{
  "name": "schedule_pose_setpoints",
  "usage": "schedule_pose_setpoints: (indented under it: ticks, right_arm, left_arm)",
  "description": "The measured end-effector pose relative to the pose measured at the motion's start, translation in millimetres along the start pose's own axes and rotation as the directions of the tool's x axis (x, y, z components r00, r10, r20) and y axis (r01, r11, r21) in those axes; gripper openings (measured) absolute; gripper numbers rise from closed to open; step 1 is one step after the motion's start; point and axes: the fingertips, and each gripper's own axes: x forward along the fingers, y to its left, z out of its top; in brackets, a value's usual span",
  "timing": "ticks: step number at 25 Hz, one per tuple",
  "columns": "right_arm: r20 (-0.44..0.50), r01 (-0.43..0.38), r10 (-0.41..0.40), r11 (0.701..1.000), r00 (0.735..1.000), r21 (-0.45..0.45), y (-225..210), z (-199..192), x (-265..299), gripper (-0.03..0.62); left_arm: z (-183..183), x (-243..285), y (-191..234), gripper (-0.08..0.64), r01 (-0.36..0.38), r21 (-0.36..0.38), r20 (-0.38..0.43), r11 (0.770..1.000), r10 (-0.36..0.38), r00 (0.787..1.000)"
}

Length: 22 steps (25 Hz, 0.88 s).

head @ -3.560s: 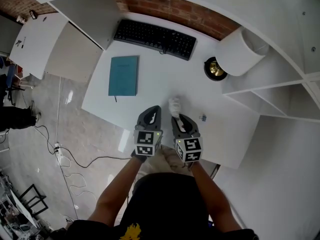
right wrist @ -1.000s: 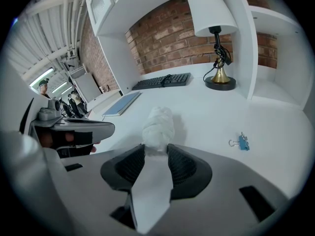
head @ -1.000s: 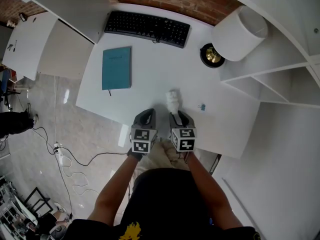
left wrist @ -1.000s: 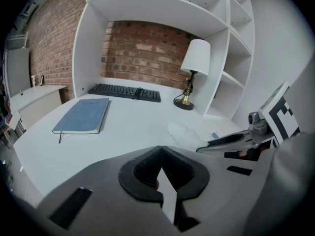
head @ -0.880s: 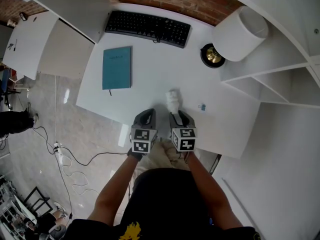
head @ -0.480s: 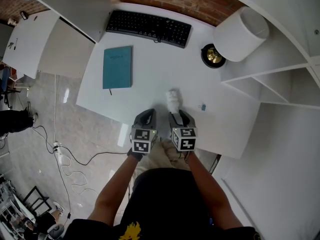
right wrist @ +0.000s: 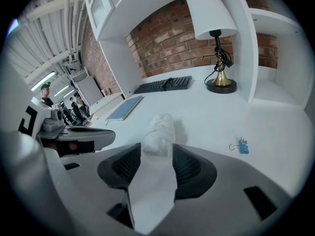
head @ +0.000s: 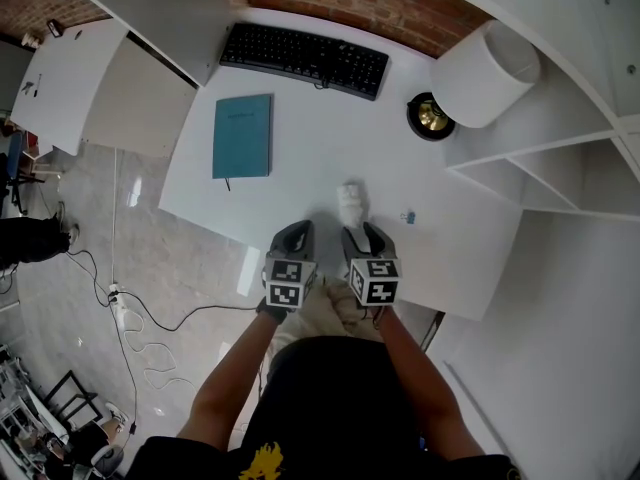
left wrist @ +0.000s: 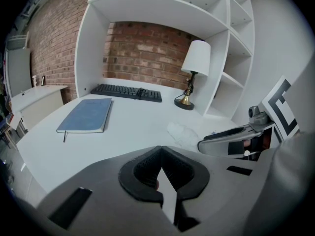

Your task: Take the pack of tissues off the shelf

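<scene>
Fingers on my right gripper [right wrist: 157, 154] stand part-way spread and have just been opening. The near end of the soft white pack of tissues [right wrist: 158, 129] sits between their ribbed black pads, close on both sides, and I see no squeeze on it. Its far end sticks out past the tips and lies on the white desk top [head: 300, 173], well away from the white shelf unit [head: 545, 173] at the right. My left gripper [left wrist: 160, 150] hovers just beside, its tips pressed together on nothing. A small blue binder clip [right wrist: 241, 146] lies near the pack's right side. Ahead, bare desk runs up to the teal notebook [head: 243, 136], the black keyboard [head: 305, 60] and the brass-footed lamp with a white shade [head: 487, 68]. The desk's near edge is just under both grippers.
</scene>
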Motion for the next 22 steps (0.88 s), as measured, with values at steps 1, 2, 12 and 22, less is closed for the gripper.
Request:
schedule_pose_setpoints:
  ticks: [1, 2, 12, 22]
  right_arm:
    - [0.012, 0.003, -0.003, 1.0, 1.0, 0.009, -0.4, 3.8, -3.1, 0.201]
    - [0.025, 0.007, -0.007, 1.0, 1.0, 0.016, -0.7, 8.3, -6.1, 0.198]
    - [0.165, 0.02, -0.016, 1.0, 0.986, -0.02, 3.0, 65.0, -45.2, 0.141]
    - [0.255, 0.022, -0.001, 0.997, 0.967, -0.078, -0.7, 100.3, -86.2, 0.064]
  left_arm:
    - [0.7, -1.3, 0.2, 0.005, -0.002, 0.0, 0.002, 1.0, 0.002, 1.0]
    - [1.7, -2.5, 0.5, 0.005, -0.005, -0.001, 0.003, 1.0, 0.005, 1.0]
    - [34.1, -20.2, 1.2, 0.005, -0.017, -0.001, 0.052, 1.0, 0.017, 0.998]
    - [94.0, -46.2, 4.8, 0.005, -0.033, 0.043, 0.146, 0.998, 0.027, 0.989]
